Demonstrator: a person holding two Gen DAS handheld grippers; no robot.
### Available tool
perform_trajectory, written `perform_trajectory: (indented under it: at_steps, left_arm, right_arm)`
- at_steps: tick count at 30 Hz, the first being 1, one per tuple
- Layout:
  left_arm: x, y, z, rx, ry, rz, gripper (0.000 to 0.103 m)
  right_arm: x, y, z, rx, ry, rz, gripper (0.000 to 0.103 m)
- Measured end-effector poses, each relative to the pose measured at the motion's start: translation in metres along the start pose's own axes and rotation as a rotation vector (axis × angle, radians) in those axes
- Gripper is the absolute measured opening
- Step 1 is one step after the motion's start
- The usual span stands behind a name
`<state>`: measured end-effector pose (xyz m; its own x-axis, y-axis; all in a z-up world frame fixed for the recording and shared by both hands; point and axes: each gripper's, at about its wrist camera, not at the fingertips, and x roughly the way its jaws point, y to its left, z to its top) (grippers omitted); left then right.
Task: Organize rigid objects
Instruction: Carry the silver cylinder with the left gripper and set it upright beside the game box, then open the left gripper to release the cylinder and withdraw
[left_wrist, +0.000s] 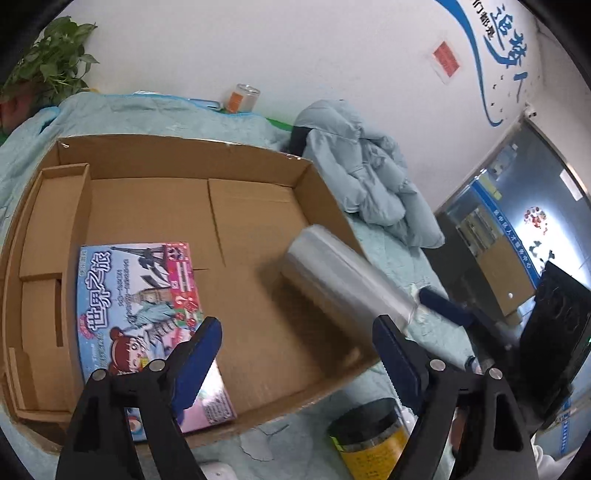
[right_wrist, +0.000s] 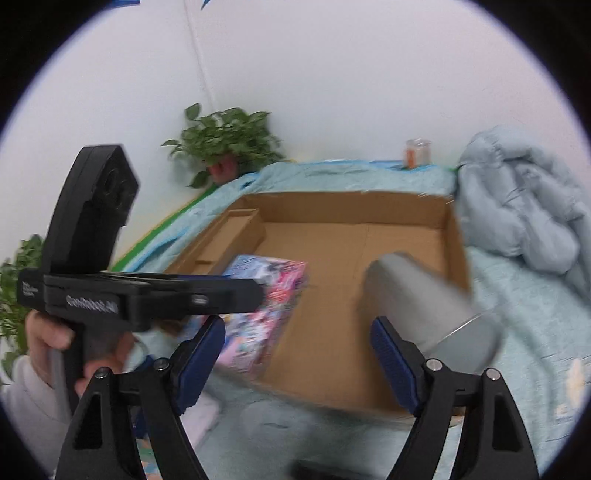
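Observation:
An open cardboard box (left_wrist: 184, 158) (right_wrist: 456, 243) lies on a turquoise blanket. Inside it at the left lies a colourful picture box (left_wrist: 136, 280) (right_wrist: 269, 295). A blurred roll of clear film (left_wrist: 343, 280) (right_wrist: 424, 299) leans across the box's right wall. My left gripper (left_wrist: 297, 321) hangs open over the box's near edge, nothing between its blue pads; the right wrist view shows it from the side, held by a hand (right_wrist: 48, 336). My right gripper (right_wrist: 297, 321) is open too. The roll lies beyond its right finger (right_wrist: 391, 350), not between the pads.
A crumpled pale blue jacket (left_wrist: 373, 177) (right_wrist: 524, 199) lies right of the box. A black-lidded jar with a yellow label (left_wrist: 369, 432) stands before the box. An orange-labelled jar (left_wrist: 242, 98) and a potted plant (right_wrist: 225, 144) sit by the wall. Cardboard inserts (left_wrist: 48, 236) line the box's left side.

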<state>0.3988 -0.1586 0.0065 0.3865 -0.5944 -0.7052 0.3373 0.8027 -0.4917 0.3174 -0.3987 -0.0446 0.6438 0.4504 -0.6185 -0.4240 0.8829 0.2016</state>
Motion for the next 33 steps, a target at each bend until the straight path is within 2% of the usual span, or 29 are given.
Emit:
perform_trajectory:
  at_steps: [2,5,6,7,8,9,11,12,13,15,17,21,25,29,33]
  left_arm:
    - [0.008,0.007,0.006,-0.024,0.020,-0.014,0.083]
    - [0.030,0.012,0.012,-0.061,0.100,-0.053,0.083]
    - [0.038,0.010,0.012,-0.056,0.117,-0.062,0.083]
    - [0.046,0.007,0.011,-0.054,0.135,-0.076,0.083]
    - [0.053,0.006,0.010,-0.063,0.155,-0.094,0.083]
    - [0.060,0.005,0.009,-0.079,0.179,-0.121,0.083]
    - [0.077,0.004,0.009,-0.112,0.228,-0.175,0.083]
    - [0.087,0.003,0.009,-0.113,0.250,-0.180,0.083]
    - [0.097,-0.001,0.009,-0.100,0.275,-0.173,0.083]
    - [0.111,-0.002,0.009,-0.116,0.299,-0.179,0.084]
    - [0.124,0.009,0.012,-0.189,0.327,-0.218,0.084]
    - [0.146,0.016,0.010,-0.224,0.386,-0.242,0.079]
    - [0.136,0.022,0.010,-0.211,0.369,-0.152,0.080]
    - [0.113,0.038,0.012,-0.206,0.362,-0.057,0.080]
    - [0.094,0.051,0.008,-0.198,0.357,-0.017,0.078]
  right_arm:
    - [-0.007,-0.017,0.009,0.002,-0.030,-0.033,0.081]
    - [-0.011,-0.039,0.021,0.000,-0.070,-0.099,0.081]
    - [-0.004,-0.049,0.025,0.003,-0.045,-0.114,0.082]
    - [0.007,-0.057,0.027,0.010,0.019,-0.112,0.082]
    - [0.031,-0.067,0.026,0.028,0.165,-0.086,0.082]
    - [0.046,-0.071,0.022,0.039,0.236,-0.068,0.082]
    - [0.064,-0.075,0.011,0.064,0.323,-0.061,0.082]
    - [0.072,-0.076,0.005,0.082,0.368,-0.054,0.079]
    - [0.078,-0.077,0.000,0.103,0.405,-0.044,0.071]
    - [0.082,-0.075,-0.003,0.117,0.424,-0.050,0.069]
    - [0.081,-0.074,-0.004,0.130,0.431,-0.051,0.069]
    - [0.090,-0.067,0.001,0.195,0.500,0.012,0.069]
    - [0.103,-0.037,0.007,0.140,0.532,-0.007,0.070]
    - [0.114,-0.027,0.004,0.237,0.538,0.086,0.070]
    - [0.118,-0.011,-0.003,0.279,0.525,0.130,0.071]
